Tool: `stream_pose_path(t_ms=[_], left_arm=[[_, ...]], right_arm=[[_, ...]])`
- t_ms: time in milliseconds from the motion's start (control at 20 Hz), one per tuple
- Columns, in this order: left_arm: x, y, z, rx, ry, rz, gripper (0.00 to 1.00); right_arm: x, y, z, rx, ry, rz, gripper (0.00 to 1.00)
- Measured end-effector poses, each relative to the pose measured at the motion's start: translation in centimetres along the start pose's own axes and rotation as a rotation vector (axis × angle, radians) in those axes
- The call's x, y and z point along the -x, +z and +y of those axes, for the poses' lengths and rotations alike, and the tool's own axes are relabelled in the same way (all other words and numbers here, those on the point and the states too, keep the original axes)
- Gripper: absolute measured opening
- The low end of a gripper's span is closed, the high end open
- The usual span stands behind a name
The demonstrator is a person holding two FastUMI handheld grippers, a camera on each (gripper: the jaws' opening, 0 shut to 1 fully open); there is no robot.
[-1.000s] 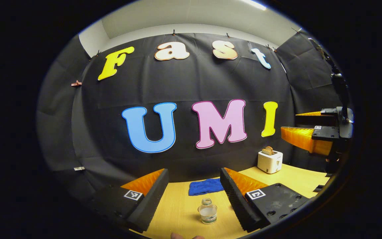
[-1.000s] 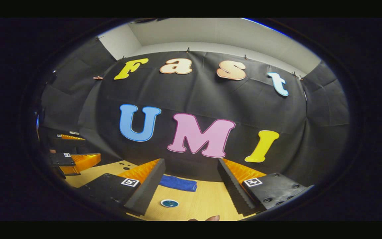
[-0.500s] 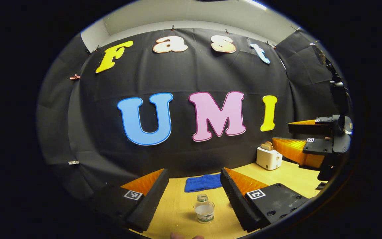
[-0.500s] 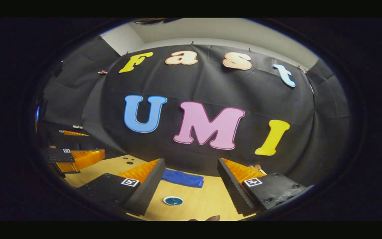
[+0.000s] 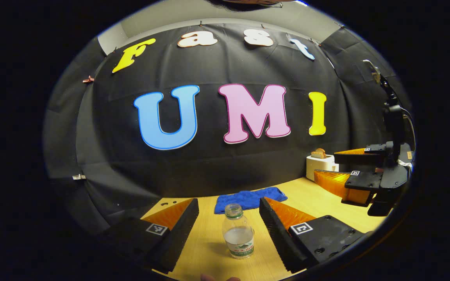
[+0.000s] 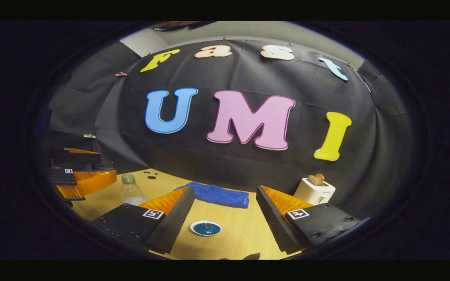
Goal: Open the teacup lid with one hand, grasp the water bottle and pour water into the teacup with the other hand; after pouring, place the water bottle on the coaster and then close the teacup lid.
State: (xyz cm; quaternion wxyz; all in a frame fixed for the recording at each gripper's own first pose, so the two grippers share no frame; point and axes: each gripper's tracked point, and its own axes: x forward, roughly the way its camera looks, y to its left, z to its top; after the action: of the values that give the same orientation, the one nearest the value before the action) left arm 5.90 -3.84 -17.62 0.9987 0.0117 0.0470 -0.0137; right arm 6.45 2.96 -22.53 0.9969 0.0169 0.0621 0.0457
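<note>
The left gripper [image 5: 229, 230] hovers low and level over the surface [image 5: 205, 249], jaws spread, the water bottle [image 5: 238, 236] upright between them, untouched. The right gripper [image 6: 225, 222] hovers likewise, jaws spread around the teacup lid [image 6: 205, 228].

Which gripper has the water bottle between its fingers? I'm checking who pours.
The left gripper: the water bottle stands between its open fingers, untouched. The right gripper frames the teacup lid.
</note>
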Motion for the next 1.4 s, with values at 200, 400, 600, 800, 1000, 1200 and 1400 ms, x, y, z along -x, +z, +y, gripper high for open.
stream_pose_path(t_ms=[200, 400, 600, 800, 1000, 1200, 1400], left_arm=[[-1.6, -5.9, -1.5, 0.008, -0.012, 0.028, 0.98], [-2.7, -8.7, -1.9, 0.024, -0.005, 0.043, 0.98], [-2.8, -9.8, -2.2, 0.039, -0.001, 0.061, 0.98], [-3.1, -10.3, -2.2, 0.03, -0.002, 0.063, 0.98], [-3.3, -10.9, -2.2, 0.04, 0.0, 0.072, 0.98], [-3.6, -11.4, -2.3, 0.053, 0.0, 0.082, 0.98], [-3.8, -11.5, -2.3, 0.048, 0.007, 0.079, 0.98]], right_arm=[[-2.0, -6.5, 1.7, 0.044, 0.049, 0.039, 0.98], [-3.8, -11.5, 2.9, 0.046, 0.092, 0.114, 0.95], [-5.3, -14.6, 3.2, 0.011, 0.105, 0.181, 0.89], [-6.1, -16.8, 3.5, -0.021, 0.126, 0.238, 0.73], [-6.5, -17.8, 4.1, -0.043, 0.15, 0.269, 0.59], [-6.7, -17.5, 4.6, -0.034, 0.178, 0.262, 0.51], [-7.1, -17.5, 4.6, -0.049, 0.205, 0.262, 0.27]])
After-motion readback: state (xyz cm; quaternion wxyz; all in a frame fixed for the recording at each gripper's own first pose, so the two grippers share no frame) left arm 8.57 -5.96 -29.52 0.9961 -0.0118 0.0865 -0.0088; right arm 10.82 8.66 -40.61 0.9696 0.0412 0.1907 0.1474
